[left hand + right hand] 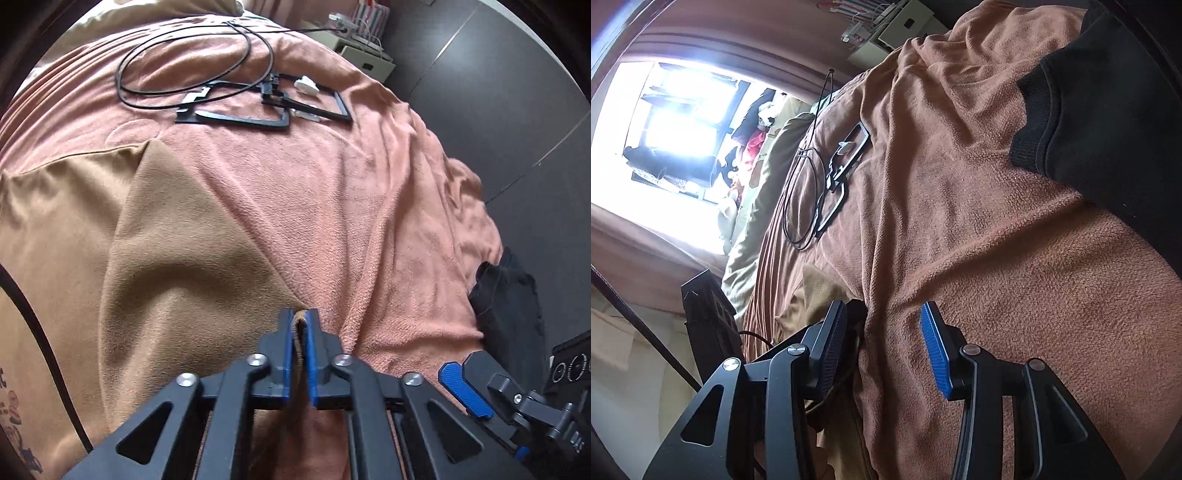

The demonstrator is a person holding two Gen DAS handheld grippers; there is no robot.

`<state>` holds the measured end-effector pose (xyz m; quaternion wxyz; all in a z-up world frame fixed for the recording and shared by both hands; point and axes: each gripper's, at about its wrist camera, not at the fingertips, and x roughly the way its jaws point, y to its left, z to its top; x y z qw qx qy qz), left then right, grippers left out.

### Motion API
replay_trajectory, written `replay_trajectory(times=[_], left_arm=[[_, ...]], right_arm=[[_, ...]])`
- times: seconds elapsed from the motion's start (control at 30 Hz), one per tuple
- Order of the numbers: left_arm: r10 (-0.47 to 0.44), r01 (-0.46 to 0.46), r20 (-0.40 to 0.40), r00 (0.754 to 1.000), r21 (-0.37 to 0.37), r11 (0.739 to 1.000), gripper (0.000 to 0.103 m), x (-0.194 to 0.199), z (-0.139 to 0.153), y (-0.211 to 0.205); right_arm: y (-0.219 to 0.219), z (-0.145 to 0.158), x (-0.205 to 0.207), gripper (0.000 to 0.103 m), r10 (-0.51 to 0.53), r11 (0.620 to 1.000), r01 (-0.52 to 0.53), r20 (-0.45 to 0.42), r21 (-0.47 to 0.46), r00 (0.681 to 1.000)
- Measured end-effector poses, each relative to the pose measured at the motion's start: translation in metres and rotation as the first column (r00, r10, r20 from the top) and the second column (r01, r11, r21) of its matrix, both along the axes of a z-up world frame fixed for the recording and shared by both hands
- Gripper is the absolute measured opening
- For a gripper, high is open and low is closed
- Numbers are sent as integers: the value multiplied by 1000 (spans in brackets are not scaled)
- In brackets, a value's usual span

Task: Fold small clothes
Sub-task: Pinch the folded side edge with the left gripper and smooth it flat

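Left wrist view: the left gripper (300,321), its two blue-padded black fingers drawn together, clamps a folded edge of the tan soft-knit garment (159,236). The garment spreads from the pinched edge toward the left of the frame, draped in broad folds over the salmon-pink terry blanket (369,206) that covers the bed. Farther up the blanket lie a looped thin black cable (192,55) and flat black plastic frames (258,110) with a small white piece (306,85) resting on them. A black garment (506,295) sits at the blanket's right edge.

Right wrist view: the right gripper (882,325) hovers above the blanket with its fingers spread wide apart, gripping nothing. A corner of the tan garment shows just beyond its left finger (833,343). The black garment, with a ribbed cuff (1030,122), lies at upper right.
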<state>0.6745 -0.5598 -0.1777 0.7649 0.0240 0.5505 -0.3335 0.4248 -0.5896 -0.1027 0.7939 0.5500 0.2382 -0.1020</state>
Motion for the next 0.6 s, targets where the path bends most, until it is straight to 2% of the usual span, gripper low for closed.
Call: replay_trajectory(times=[0.3,0.6], left_arm=[[27,-23,66,997,-52,998,4,10,43,42],[86,-79,120,989,-65,995,4,32,74,97]], right_arm=[[13,7,13,40,39,998,-38,25,-41,999],[31,14,31,40,92,992,-88,50,-91,994]])
